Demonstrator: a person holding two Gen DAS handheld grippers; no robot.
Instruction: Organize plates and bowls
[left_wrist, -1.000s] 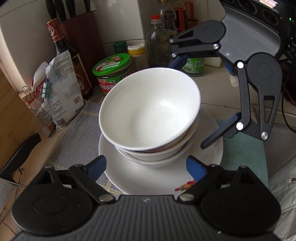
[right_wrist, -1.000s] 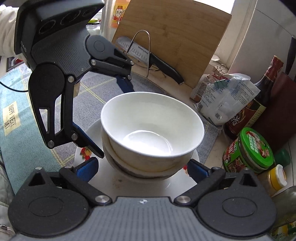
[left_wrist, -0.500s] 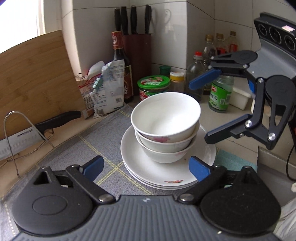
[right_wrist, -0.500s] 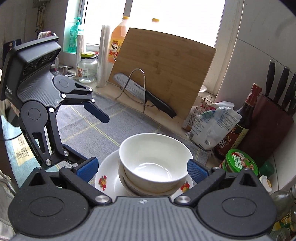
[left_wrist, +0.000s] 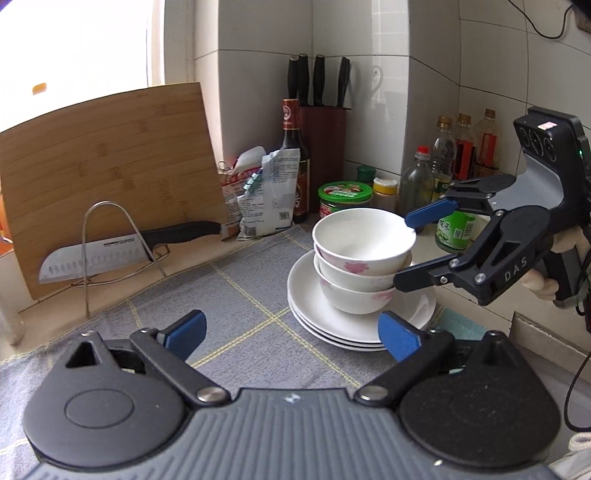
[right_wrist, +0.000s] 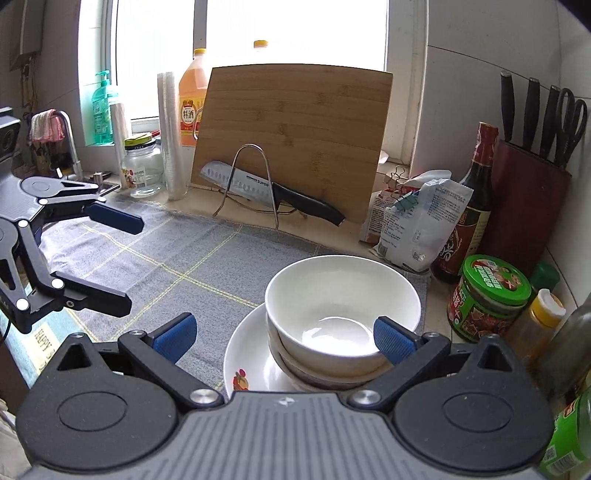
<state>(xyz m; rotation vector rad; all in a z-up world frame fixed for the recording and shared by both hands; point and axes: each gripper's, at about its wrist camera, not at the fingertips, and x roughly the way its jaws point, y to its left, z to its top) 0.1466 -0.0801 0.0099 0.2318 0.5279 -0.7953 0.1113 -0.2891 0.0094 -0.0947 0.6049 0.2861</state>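
Note:
Three white bowls (left_wrist: 364, 243) are nested on a stack of white plates (left_wrist: 332, 325) on a grey checked mat (left_wrist: 229, 306). The top bowl (right_wrist: 341, 306) and the plates (right_wrist: 247, 354) also show in the right wrist view. My left gripper (left_wrist: 291, 332) is open and empty, back from the stack at its front left. My right gripper (right_wrist: 282, 338) is open and empty, close beside the stack. It shows in the left wrist view (left_wrist: 410, 251) at the stack's right, fingers level with the bowls. The left gripper shows in the right wrist view (right_wrist: 122, 258), far left.
A bamboo cutting board (left_wrist: 103, 177) leans at the back behind a wire rack holding a knife (left_wrist: 122, 247). A knife block (left_wrist: 321, 147), sauce bottle (left_wrist: 293, 158), snack bags (left_wrist: 266, 192), green-lidded jar (left_wrist: 345, 199) and several bottles (left_wrist: 443, 162) crowd the back right corner.
Both grippers have pulled back and up from around the bowl stack. The stack stays put and now looks smaller and farther off in both views.

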